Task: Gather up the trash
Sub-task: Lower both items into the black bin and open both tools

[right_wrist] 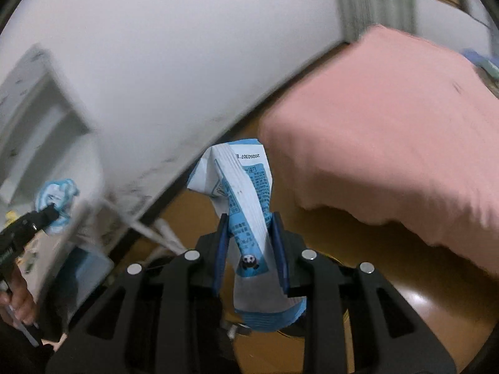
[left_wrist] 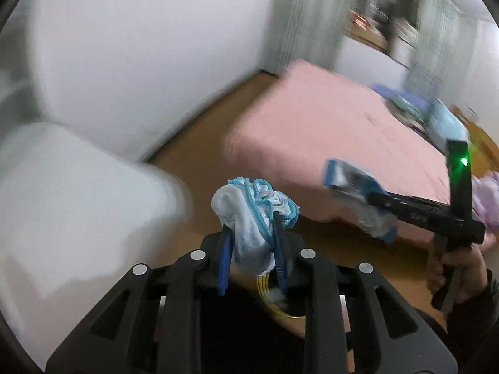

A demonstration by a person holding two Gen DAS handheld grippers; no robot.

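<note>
Left gripper [left_wrist: 251, 227] clenched on crumpled cap [left_wrist: 249, 205], held left of bed [left_wrist: 327, 131]. Right gripper [right_wrist: 249, 218] clenched on blue-white wrapper [right_wrist: 243, 187], near bed corner.

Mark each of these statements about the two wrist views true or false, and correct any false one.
1. The left tool is shut on a crumpled white cloth with blue elastic trim. True.
2. The right tool is open and holds nothing. False: it is shut on a blue and white printed plastic wrapper.
3. The bed with the pink sheet stands on a wooden floor. True.
4. The wall behind the bed is dark green. False: it is white.
</note>
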